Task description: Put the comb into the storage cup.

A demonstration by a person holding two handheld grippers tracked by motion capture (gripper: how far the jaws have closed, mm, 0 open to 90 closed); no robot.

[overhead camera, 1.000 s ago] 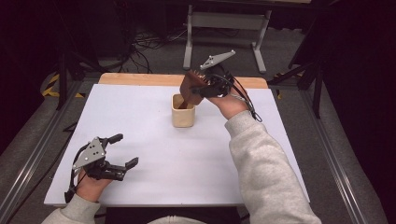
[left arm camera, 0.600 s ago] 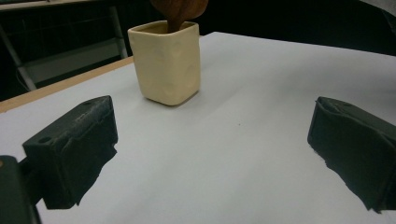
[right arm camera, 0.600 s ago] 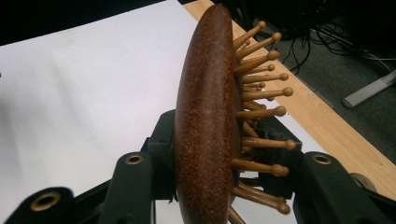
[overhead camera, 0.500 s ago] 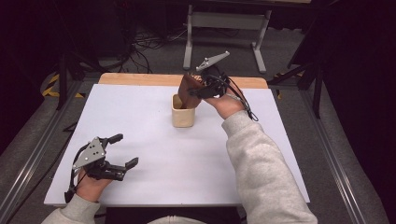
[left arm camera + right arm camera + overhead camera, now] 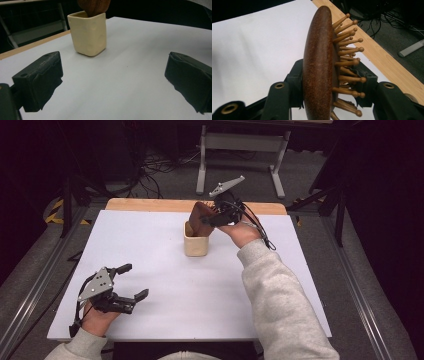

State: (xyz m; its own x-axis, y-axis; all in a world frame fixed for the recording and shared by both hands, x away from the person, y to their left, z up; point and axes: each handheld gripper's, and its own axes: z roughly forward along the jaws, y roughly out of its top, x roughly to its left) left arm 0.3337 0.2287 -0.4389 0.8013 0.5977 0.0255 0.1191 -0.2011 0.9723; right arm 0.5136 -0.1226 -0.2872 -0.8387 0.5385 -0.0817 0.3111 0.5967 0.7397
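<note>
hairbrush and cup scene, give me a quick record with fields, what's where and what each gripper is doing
surface: white table top, wooden strip along its far edge
cup: cream square cup, upright, toward the far middle of the table
hairbrush: brown wooden hairbrush with ball-tipped wooden pins, head up, lower end down in the cup
right gripper: right gripper at the cup, jaws shut on the hairbrush head
left gripper: left gripper at the near left of the table, jaws wide apart, holding nothing
beyond table: grey floor with cables and a metal stand
</note>
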